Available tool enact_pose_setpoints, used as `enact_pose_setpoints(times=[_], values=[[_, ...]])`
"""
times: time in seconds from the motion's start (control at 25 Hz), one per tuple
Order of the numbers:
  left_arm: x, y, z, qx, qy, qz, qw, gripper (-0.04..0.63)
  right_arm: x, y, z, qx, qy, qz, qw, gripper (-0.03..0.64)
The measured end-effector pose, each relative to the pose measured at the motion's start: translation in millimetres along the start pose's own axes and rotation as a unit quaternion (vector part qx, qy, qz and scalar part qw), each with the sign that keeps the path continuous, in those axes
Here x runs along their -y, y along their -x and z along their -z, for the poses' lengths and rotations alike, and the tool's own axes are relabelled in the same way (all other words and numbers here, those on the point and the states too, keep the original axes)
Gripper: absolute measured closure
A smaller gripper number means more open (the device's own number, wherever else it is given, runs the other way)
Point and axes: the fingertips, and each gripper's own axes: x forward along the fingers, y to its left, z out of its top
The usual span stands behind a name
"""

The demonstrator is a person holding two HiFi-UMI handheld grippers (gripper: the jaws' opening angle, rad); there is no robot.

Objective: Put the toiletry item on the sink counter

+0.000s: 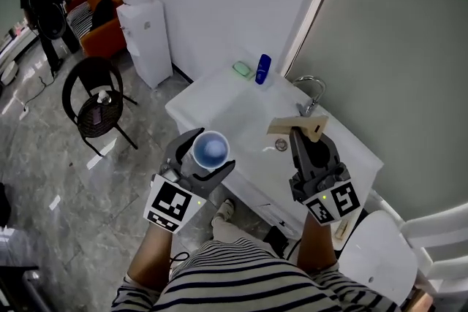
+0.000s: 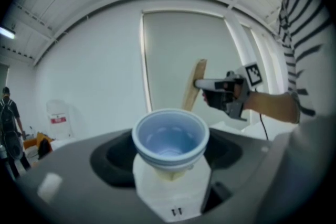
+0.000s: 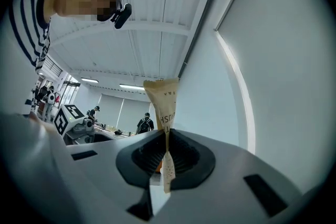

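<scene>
Left gripper (image 1: 208, 158) is spread wide but clamped around a blue cup (image 1: 213, 148), holding it upright just off the near edge of the white worktop (image 1: 212, 102). The right gripper (image 1: 306, 141) is pinched flat on a tan paper packet (image 1: 296, 128) that looks like a boxed toothbrush, up in the air over the basin side by the faucet (image 1: 313, 95). So neither item has landed yet. My take for doing this well: aim for the bare stretch of worktop between the basin and the far corner, where a blue bottle (image 1: 262, 69) and a green soap bar (image 1: 243, 69) already sit. Bring the cup down level until its base is flat, and only then let go. It's smooth plastic, flared at the rim and narrower below, so it'll probably tip if dropped at an angle. The packet is thin, stiff kraft paper, flat and light, so lay it on its broad face away from the basin edge, or it could slide in. The worktop looks glossy and slick, so set things down gently.
</scene>
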Motion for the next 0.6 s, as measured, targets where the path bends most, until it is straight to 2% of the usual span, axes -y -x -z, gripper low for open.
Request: enact_pose_setpoints(times=[0.2,0.36,0.6], values=[[-36.8,-67.8,-5.1,-0.001,-0.006,0.044,0.9990,0.221,53.9,-37.9,16.7,-0.004,-0.011,0.028,1.000,0.597],[-55.1,-120.9,-11.7,-0.001,-0.008,0.099,0.9950,0.221,89.7,-54.3,24.5,-0.012,-0.020,0.069,0.997,0.597],[-60.6,-200.0,-17.1,0.002,-0.048,0.164,0.9853,0.219,138.4,-63.1,35.3,-0.017,-0.012,0.118,0.993,0.597]])
